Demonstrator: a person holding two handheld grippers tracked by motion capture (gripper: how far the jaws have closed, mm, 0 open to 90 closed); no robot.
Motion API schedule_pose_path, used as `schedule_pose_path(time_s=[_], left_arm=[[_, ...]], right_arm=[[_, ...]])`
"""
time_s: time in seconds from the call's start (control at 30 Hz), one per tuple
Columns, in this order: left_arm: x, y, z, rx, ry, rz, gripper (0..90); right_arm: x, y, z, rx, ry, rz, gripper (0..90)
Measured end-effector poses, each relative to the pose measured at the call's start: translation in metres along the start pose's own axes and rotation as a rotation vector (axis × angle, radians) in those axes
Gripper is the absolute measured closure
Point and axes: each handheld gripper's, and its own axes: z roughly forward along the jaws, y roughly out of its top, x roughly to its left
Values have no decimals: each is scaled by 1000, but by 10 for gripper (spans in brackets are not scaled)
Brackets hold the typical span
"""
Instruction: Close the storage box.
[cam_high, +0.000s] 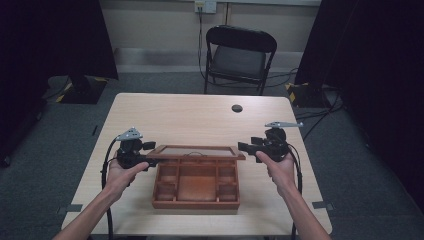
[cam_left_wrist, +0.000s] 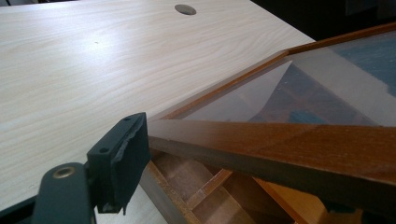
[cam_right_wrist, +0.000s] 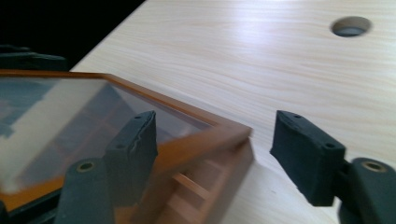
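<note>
A wooden box (cam_high: 196, 202) with several compartments sits at the table's near middle. Its glass-paned lid (cam_high: 195, 151) is raised above it, tilted. My left gripper (cam_high: 151, 161) is at the lid's left corner. In the left gripper view one pad (cam_left_wrist: 122, 156) presses against the lid's wooden frame (cam_left_wrist: 280, 147), and the other jaw is hidden under that frame. My right gripper (cam_high: 243, 146) is at the lid's right corner. In the right gripper view its jaws (cam_right_wrist: 215, 122) stand open around the lid's corner (cam_right_wrist: 224, 135), with a gap between the corner and the right pad (cam_right_wrist: 303, 154).
The pale wooden table (cam_high: 190, 117) has a round cable hole (cam_high: 237, 108) at its far side. A black folding chair (cam_high: 239, 55) stands beyond the table. Dark curtains hang on both sides, and cables lie on the grey floor.
</note>
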Motion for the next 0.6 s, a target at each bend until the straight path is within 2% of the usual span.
schedule_pose_path(time_s=[0.07, 0.1, 0.17, 0.2, 0.33, 0.4, 0.43, 0.47, 0.6], left_arm=[[0, 0, 0, 3, 3, 2, 209], [0, -1, -1, 0, -1, 1, 208], [0, -2, -1, -2, -7, 0, 207], [0, -2, -1, -5, -9, -3, 201], [-2, -3, -2, -7, -6, 10, 204], [-3, -4, -3, -8, -11, 9, 201], [-3, -5, -3, -9, -8, 7, 198], [-4, -5, -3, -7, -6, 11, 198], [-5, -8, -3, -9, -2, 17, 191]], right_arm=[[6, 8, -2, -34, 41, -22, 311], [14, 19, -4, -52, 47, -46, 338], [17, 23, -4, -57, 57, -52, 362], [22, 29, -4, -57, 78, -64, 375], [42, 43, -1, -43, 152, -117, 424], [57, 46, 2, -43, 167, -145, 437], [69, 47, 6, -21, 213, -171, 439], [69, 47, 6, -21, 213, -171, 439], [91, 46, 12, 28, 277, -224, 498]])
